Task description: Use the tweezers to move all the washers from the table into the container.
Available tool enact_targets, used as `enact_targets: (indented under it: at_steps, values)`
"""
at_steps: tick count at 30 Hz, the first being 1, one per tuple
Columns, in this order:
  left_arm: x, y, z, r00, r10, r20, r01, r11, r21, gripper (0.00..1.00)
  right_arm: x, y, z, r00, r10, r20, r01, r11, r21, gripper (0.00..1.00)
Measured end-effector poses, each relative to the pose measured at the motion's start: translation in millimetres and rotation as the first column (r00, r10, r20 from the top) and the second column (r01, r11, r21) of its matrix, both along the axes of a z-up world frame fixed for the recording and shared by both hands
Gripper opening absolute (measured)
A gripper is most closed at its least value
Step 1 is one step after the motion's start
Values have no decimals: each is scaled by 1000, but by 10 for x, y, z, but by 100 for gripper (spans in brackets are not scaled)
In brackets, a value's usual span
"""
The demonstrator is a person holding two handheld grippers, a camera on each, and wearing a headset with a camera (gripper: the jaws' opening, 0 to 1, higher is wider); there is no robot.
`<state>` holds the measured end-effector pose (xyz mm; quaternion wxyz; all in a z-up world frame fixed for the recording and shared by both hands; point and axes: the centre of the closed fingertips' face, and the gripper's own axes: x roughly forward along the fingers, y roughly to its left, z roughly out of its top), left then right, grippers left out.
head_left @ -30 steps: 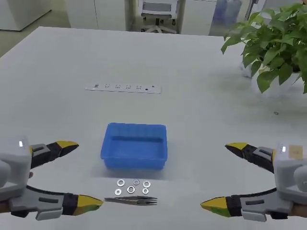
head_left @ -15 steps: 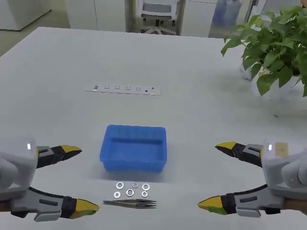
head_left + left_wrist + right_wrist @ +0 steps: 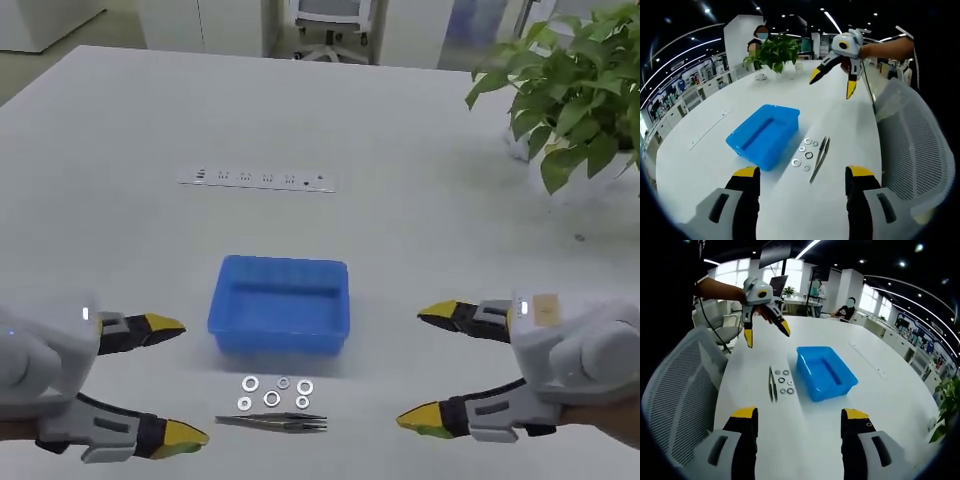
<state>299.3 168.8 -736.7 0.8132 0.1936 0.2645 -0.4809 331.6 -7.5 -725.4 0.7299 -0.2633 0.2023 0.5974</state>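
Both claws are released with nothing between the jaws: the left gripper (image 3: 195,380) and the right gripper (image 3: 410,368) hang spread wide over the white table (image 3: 420,220), facing each other. The tweezers (image 3: 272,422) lie flat between them, nearer my left claw's lower jaw. Just beyond the tweezers, the washers (image 3: 272,392) are scattered loose on the table, none in the blue container (image 3: 280,338) that sits a little farther on, midway between the claws. I judge the tweezers light, thin and springy, slick steel lying flush on a smooth top, so they may skate away. I'd take them across the middle of both arms, where a squeeze closes the tips. The washers look tiny, flat and slippery, so I'd pinch each by its edge. From above, the head view lets me count six washers, and shows the power strip (image 3: 258,181) and potted plant (image 3: 570,90) far beyond the container. The left gripper view adds a low line along the tweezers, whose split end seems to point at the right claw, plus a mesh chair back (image 3: 920,135) beside it.
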Motion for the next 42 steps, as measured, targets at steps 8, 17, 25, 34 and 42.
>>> enact_targets:
  at_steps: [8, 17, 25, 34, 42]
  values:
    - [-33, -47, -141, 999, -49, -23, 50, 998, 41, 65, -73, 178, -137, 997, 74, -19, -75, 997, -30, 56]
    - [-51, -103, -272, 994, -102, -42, 105, 991, 82, 54, -178, 409, -277, 986, 161, -38, -163, 985, -60, 46]
    - [-40, -139, -405, 990, -126, -63, 133, 985, 112, 44, -278, 601, -379, 971, 234, -56, -238, 968, -81, 36]
    - [-30, -159, -523, 984, -159, -81, 169, 976, 138, 33, -368, 770, -529, 953, 293, -72, -300, 947, -117, 29]
    - [-52, -187, -612, 977, -187, -99, 202, 965, 168, 27, -390, 893, -703, 944, 320, -83, -330, 930, -161, 24]
